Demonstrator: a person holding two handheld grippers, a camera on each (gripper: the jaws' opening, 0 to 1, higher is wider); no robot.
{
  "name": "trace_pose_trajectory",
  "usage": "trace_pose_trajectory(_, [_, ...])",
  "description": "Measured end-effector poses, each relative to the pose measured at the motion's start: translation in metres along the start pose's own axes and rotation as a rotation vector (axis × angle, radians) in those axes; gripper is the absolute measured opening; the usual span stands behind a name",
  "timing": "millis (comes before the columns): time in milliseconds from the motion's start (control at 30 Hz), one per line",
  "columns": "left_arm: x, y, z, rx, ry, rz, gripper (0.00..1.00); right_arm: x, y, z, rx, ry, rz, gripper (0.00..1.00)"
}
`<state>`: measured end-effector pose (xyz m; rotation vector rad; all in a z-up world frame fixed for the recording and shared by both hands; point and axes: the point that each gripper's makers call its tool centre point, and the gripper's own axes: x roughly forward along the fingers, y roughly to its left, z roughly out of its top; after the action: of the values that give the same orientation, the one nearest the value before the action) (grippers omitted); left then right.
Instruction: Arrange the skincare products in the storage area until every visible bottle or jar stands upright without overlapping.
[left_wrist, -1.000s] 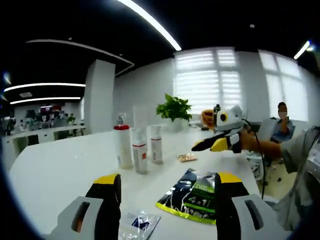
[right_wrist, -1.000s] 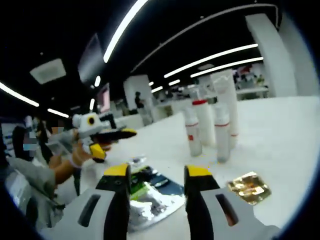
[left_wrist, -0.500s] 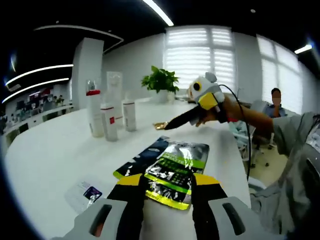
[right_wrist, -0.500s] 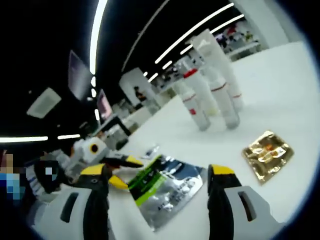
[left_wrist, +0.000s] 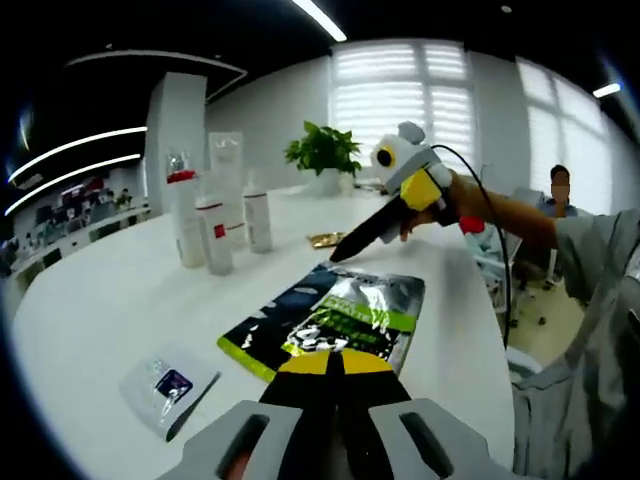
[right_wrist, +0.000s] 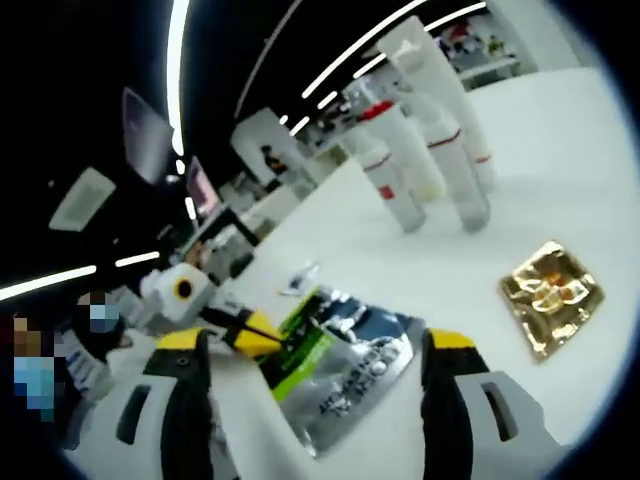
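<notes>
Nearest, the left gripper (left_wrist: 335, 362) has its yellow-tipped jaws pressed together at the near edge of the shiny dark pouch with the green band (left_wrist: 335, 318), seemingly pinching it, though the contact itself is hard to make out. That pouch lies flat on the white tabletop (left_wrist: 100, 300), with a small clear sachet (left_wrist: 168, 387) beside it. Over in the right gripper view, the right gripper (right_wrist: 315, 350) hangs with its jaws spread wide above the same pouch (right_wrist: 345, 365), holding nothing. A crinkled gold foil packet (right_wrist: 552, 296) lies just to one side. Farther back, a cluster of white bottles and tubes (left_wrist: 215, 205) stands upright and close together, 1 with a red cap (left_wrist: 181, 176). Beyond them sits a green potted plant (left_wrist: 322, 155) by the window blinds.
</notes>
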<state>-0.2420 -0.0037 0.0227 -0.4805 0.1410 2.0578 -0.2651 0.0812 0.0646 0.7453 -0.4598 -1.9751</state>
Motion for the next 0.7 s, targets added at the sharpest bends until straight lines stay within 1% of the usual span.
trace_pose_trajectory(33, [0.0,0.0,0.0,-0.008,0.0,-0.003,0.0,0.0,0.0,0.0,0.009,0.003,0.006,0.86])
trace_pose_trajectory(67, [0.0,0.0,0.0,-0.025,-0.001,-0.007,0.0,-0.001,0.004,-0.001,0.04,0.009,0.027,0.86])
trace_pose_trajectory(133, [0.0,0.0,0.0,-0.033,-0.005,-0.008,0.0,-0.001,0.007,0.0,0.068,0.004,0.046,0.86])
trace_pose_trajectory(200, [-0.001,-0.002,0.0,-0.028,-0.009,-0.009,0.0,-0.003,0.009,0.003,0.122,-0.007,0.079,0.82])
trace_pose_trajectory(400, [0.0,-0.002,0.0,-0.012,-0.005,0.005,0.0,-0.006,0.004,0.009,0.21,-0.016,0.121,0.72])
trace_pose_trajectory(467, [0.001,-0.002,0.0,-0.012,-0.005,0.003,0.0,-0.005,0.008,0.007,0.239,-0.021,0.139,0.69])
trace_pose_trajectory(533, [0.001,-0.002,0.0,-0.015,-0.006,0.002,0.0,-0.003,0.008,0.007,0.249,-0.025,0.14,0.68])
trace_pose_trajectory(567, [0.001,-0.002,0.0,-0.015,-0.006,0.001,0.0,-0.002,0.006,0.004,0.247,-0.011,0.125,0.67])
trace_pose_trajectory(600, [0.002,-0.002,0.0,-0.015,-0.008,0.001,0.0,0.0,0.0,-0.005,0.213,0.032,0.091,0.65])
trace_pose_trajectory(633, [0.002,-0.002,0.0,-0.015,-0.009,0.001,0.0,0.004,-0.001,-0.012,0.199,0.052,0.073,0.62])
trace_pose_trajectory(667, [0.003,-0.002,0.0,-0.015,-0.009,0.0,0.0,0.005,-0.003,-0.01,0.175,0.032,0.06,0.58])
trace_pose_trajectory(700, [0.003,-0.002,0.001,-0.015,-0.009,0.0,0.0,0.005,-0.001,-0.01,0.183,0.038,0.062,0.56])
